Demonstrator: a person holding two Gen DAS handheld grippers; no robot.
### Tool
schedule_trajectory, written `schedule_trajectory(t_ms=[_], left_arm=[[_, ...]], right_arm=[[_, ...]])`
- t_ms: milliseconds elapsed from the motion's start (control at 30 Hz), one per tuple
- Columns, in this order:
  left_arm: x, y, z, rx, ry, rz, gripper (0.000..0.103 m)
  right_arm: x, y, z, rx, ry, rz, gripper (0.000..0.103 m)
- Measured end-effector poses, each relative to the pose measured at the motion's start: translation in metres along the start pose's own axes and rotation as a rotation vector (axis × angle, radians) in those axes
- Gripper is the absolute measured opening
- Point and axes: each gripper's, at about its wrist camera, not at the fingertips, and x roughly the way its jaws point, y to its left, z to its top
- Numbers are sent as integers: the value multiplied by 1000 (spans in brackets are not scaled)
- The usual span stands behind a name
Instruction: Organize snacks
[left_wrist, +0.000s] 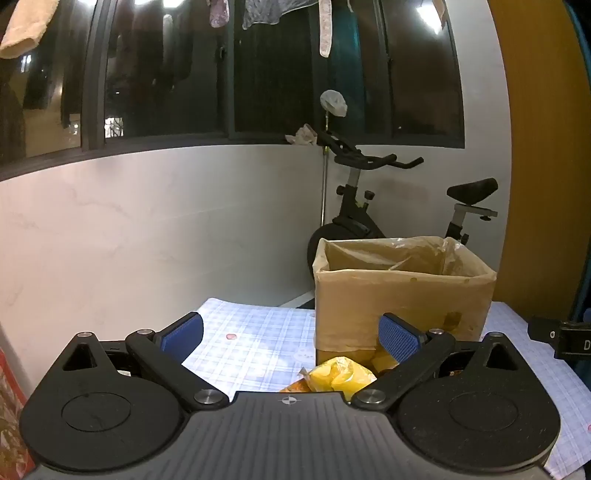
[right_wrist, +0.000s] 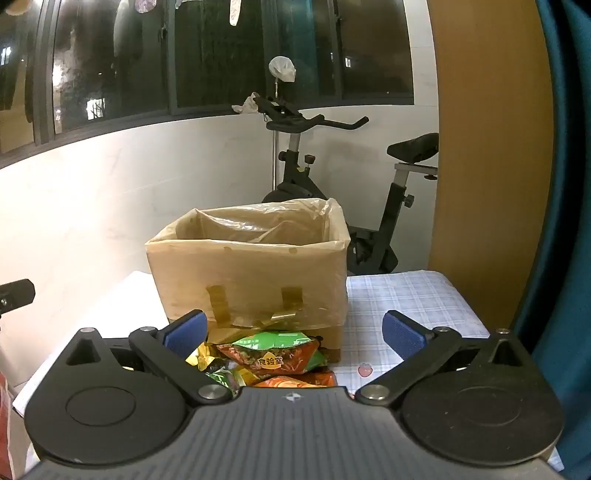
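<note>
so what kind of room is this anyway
Probably a home balcony or utility room at night: laundry hangs by dark windows, an exercise bike stands in the corner, and a lined cardboard box sits on a checked tablecloth.

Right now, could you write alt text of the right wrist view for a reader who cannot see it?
The right gripper is open and empty above a pile of snack packets on a checked tablecloth. Directly behind the packets stands an open cardboard box lined with a plastic bag; farther back, an exercise bike stands below dark windows.
</note>
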Motion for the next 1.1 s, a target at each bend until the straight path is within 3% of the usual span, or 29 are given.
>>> schedule_trajectory(t_ms=[1100], left_arm=[[-3, 3, 0, 8, -26, 34, 102]], right_arm=[[1, -2, -6, -3, -17, -6, 103]])
